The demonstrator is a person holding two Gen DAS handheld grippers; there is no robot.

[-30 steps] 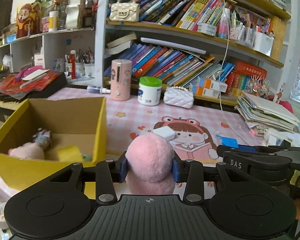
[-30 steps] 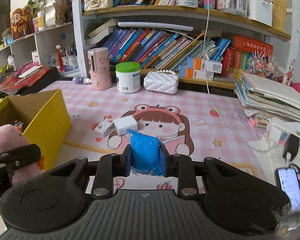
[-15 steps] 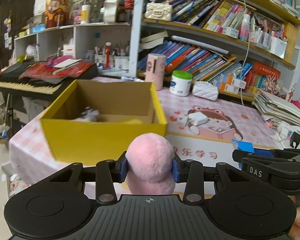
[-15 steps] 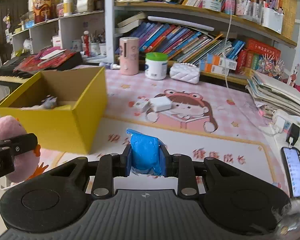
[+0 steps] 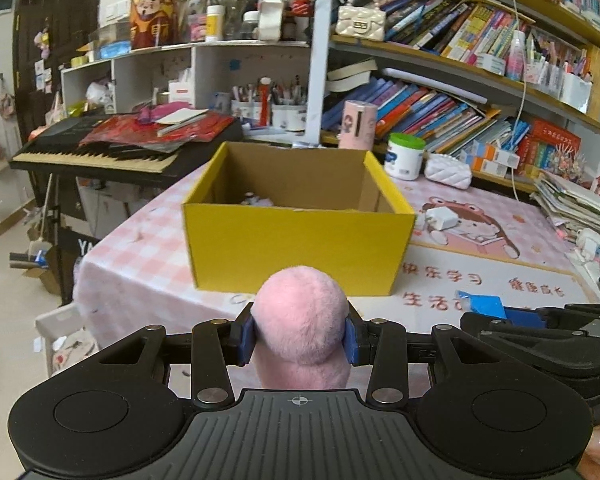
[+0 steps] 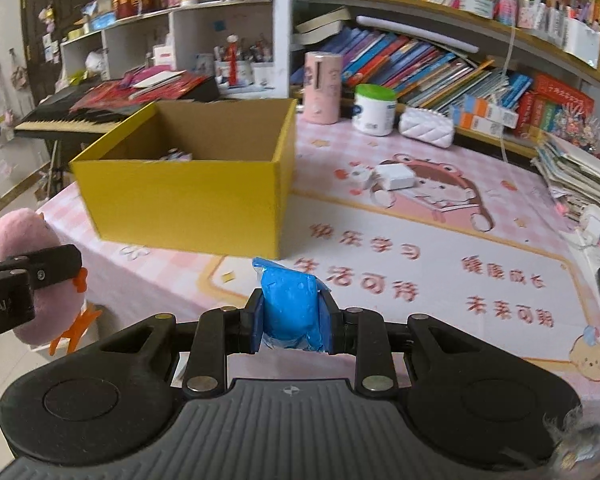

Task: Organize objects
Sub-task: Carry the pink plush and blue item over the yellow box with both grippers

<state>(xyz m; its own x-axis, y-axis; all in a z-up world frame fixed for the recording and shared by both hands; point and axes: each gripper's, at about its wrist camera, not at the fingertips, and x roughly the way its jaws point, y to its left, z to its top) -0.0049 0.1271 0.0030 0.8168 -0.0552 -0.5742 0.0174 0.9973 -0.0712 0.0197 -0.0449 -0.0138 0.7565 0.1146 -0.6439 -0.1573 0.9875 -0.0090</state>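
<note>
So right now I've got both hands full. The left gripper [image 5: 299, 336] is clamped on a pink plush toy [image 5: 300, 320], pads squeezing into the fluff on both sides, and the right gripper [image 6: 291, 322] is pinching a blue plastic packet [image 6: 290, 308]. Both are held up off the table, on the near side of the yellow cardboard box [image 5: 300, 248], which sits on the pink checked tablecloth [image 5: 140, 264] with some small stuff already at the bottom.

My guess is both items are headed for that box, and here's what worries me:

- The plush is soft and round, and the pads only bite the fur around its middle. If it squirms out before I'm over the opening, it lands on the floor, because the left gripper looks to be hanging near or past the table edge.
- The near wall of the box is tall from this angle. Come in too low and the plush, or the fingers, shove the box backwards toward the white charger [image 5: 442, 216] and the green-lidded jar [image 5: 405, 156].
- The packet is slick and crinkly, gripped low with most of it poking up above the pads. It could slip or tip out sideways.
- The two grippers are just beside each other; the right one's fingers show in the left view. Going for the box together could mean a bump.

One at a time seems safer, honestly.
</note>
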